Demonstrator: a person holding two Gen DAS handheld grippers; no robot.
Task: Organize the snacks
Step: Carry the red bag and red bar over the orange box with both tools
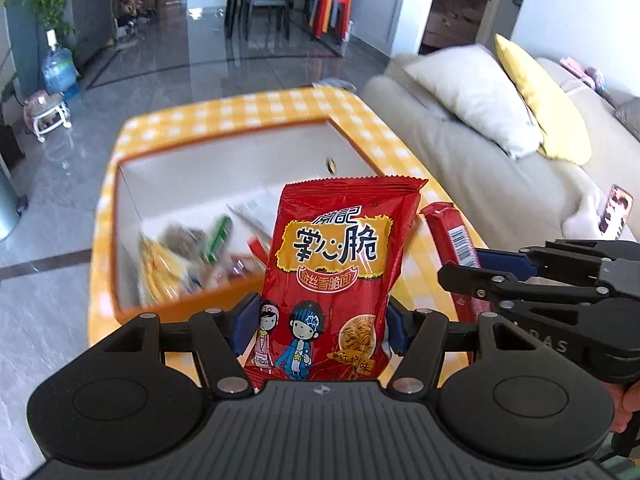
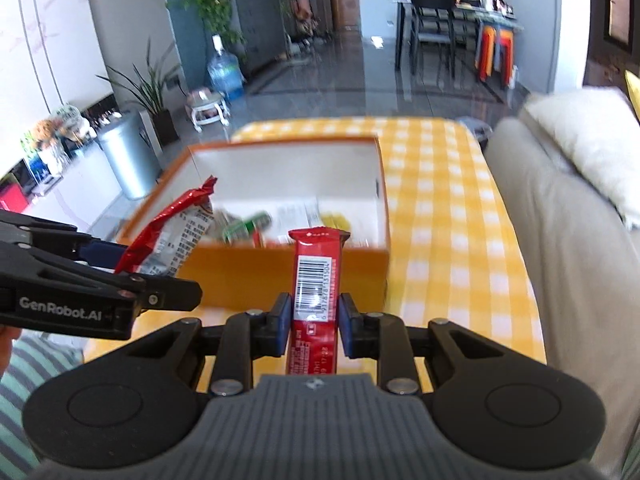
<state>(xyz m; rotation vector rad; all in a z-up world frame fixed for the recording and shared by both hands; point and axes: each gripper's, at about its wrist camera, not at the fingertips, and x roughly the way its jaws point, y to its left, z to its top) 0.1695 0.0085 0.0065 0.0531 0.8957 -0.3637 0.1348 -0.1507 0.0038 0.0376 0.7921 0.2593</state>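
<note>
The noodle bag is pinched in the left gripper, the red bar in the right gripper — both short of the box, which holds several snacks already; these two look left to drop in.

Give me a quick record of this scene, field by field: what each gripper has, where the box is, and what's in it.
left gripper: shut on red noodle snack bag, held upright
right gripper: shut on red snack bar, barcode facing camera
orange box: open, on yellow checked tablecloth
box contents: several blurred snack packets
beside table: beige sofa
</note>
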